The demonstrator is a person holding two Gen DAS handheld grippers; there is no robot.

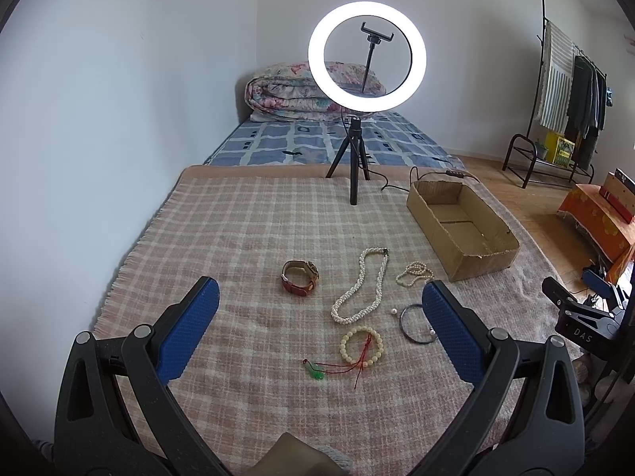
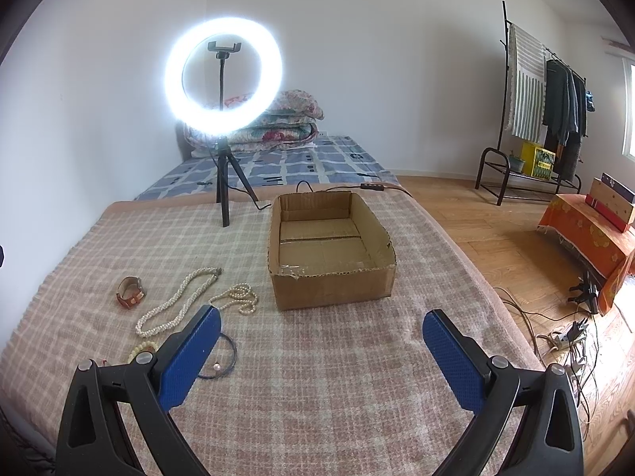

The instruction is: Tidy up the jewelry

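Jewelry lies on a checked blanket [image 1: 246,230]. A brown-strapped watch [image 1: 300,278] sits left of a long pearl necklace [image 1: 363,287]. A smaller pearl strand [image 1: 414,273], a dark bangle [image 1: 412,323], a cream bead bracelet [image 1: 362,347] and a green pendant on red cord [image 1: 317,373] lie nearby. An empty cardboard box [image 2: 331,248] stands to the right. My left gripper [image 1: 319,301] hovers open above the jewelry, holding nothing. My right gripper [image 2: 321,331] hangs open in front of the box; the watch [image 2: 130,292], necklace [image 2: 174,305] and bangle [image 2: 228,357] are at its left.
A lit ring light on a tripod [image 1: 357,158] stands at the blanket's far edge, its cable [image 2: 317,188] trailing behind the box. A folded quilt [image 1: 293,93] lies on the bed beyond. A clothes rack [image 2: 532,119] and floor cables [image 2: 563,341] are to the right.
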